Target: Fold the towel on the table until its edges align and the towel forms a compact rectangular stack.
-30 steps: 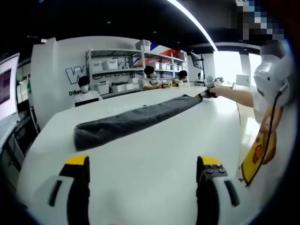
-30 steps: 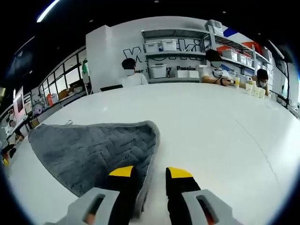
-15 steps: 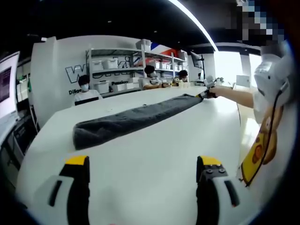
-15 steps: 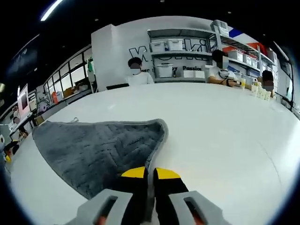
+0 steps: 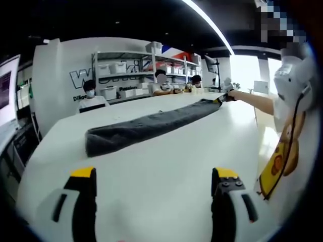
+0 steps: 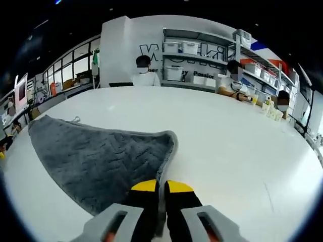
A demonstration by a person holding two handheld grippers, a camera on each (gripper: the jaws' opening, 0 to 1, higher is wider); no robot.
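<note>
Right gripper [image 6: 155, 186] fast on towel [image 6: 101, 161] edge

the towel [image 6: 103, 161] is grey cloth, thick and matt, with a plush pile pressed into a zigzag pattern and a smoother stitched hem. the worktop [image 6: 237, 146] is white, smooth and faintly glossy, catching soft light. the right tool [image 6: 156, 194] looks like hard plastic: matt black fingers with yellow tips on a pale grey body. the left tool [image 5: 154, 184] has the same finish.
</note>
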